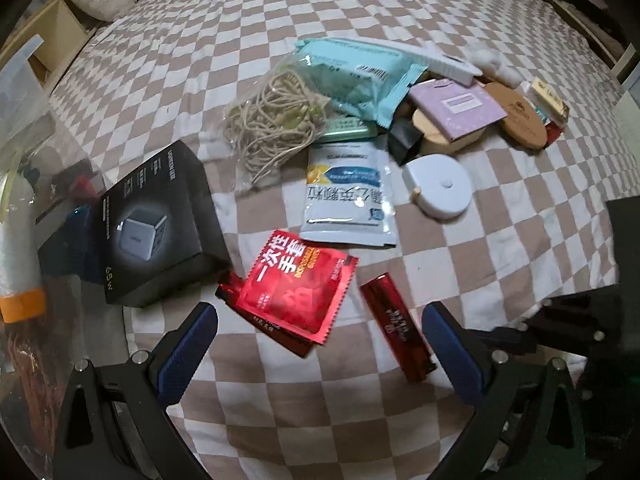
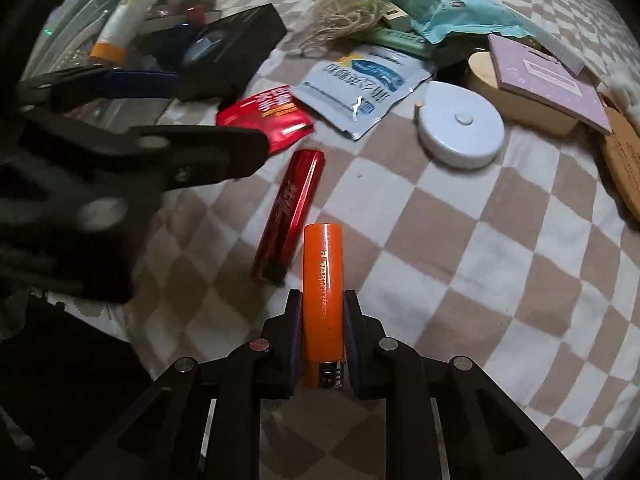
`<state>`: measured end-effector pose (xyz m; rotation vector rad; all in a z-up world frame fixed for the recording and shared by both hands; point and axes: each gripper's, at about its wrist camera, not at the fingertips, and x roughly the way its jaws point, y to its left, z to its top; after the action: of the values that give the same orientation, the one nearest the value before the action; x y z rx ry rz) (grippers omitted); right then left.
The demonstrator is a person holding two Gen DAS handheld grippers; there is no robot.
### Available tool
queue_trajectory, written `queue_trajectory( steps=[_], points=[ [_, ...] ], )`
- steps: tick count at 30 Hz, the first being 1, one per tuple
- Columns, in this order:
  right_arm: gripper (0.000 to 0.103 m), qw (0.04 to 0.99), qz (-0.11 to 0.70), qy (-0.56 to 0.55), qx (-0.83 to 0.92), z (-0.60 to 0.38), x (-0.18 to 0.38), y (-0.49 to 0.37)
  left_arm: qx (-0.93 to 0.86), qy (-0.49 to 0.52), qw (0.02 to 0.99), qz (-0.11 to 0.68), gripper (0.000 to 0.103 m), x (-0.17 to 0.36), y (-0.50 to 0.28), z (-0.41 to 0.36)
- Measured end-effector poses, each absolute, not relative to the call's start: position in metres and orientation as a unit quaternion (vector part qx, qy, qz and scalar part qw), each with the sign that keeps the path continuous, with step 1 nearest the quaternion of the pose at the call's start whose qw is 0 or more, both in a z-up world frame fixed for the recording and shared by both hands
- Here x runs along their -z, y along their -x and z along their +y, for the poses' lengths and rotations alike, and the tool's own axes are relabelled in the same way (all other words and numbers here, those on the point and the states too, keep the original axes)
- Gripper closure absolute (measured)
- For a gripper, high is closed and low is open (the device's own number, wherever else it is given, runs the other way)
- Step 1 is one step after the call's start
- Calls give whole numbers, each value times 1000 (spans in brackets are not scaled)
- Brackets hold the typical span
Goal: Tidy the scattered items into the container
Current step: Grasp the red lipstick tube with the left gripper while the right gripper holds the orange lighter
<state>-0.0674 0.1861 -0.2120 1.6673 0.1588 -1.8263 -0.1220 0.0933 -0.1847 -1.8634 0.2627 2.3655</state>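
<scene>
My right gripper [image 2: 322, 304] is shut on an orange tube [image 2: 322, 280] that sticks out forward above the checked bedspread. Just to the left of it on the bed lies a red metallic tube [image 2: 294, 208] [image 1: 396, 328]. My left gripper [image 1: 320, 344] points down, open, with a red sachet [image 1: 296, 296] and the red tube below the gap between its blue pads; nothing is held. In the right wrist view the left gripper [image 2: 220, 116] hangs at the left. A clear plastic container [image 1: 24, 120] [image 2: 80, 12] sits at the far left holding a white tube with an orange band [image 2: 116, 24].
A black charger box [image 1: 160, 224] leans at the container's side. Farther off on the checked bedspread [image 1: 500, 240] lie a bag of twine [image 1: 272, 128], a teal pack [image 1: 360, 76], a white sachet [image 1: 348, 196], a white round tape measure [image 1: 438, 188], a purple card [image 1: 456, 108] and a round wooden lid [image 1: 524, 120].
</scene>
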Motion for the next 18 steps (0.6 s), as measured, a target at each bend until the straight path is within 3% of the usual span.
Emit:
queue_trajectory(
  steps=[4,7,14,16,18],
  points=[
    [83,330,52,-638,694,189,206,60,-773,626,61,79,4,194,126,95],
    [83,333,45,-640,691,192,200,56,-763,639,74,62,21,199,129,102],
    [83,322,31,-639,698,215,211,69,-746,657,91,58,24,212,131,124],
    [83,317,29,-638,701,224,220,73,-743,660,90,69,32,217,130,130],
    [83,310,29,-639,703,241,218,86,-739,664,84,85,33,224,130,136]
  ],
)
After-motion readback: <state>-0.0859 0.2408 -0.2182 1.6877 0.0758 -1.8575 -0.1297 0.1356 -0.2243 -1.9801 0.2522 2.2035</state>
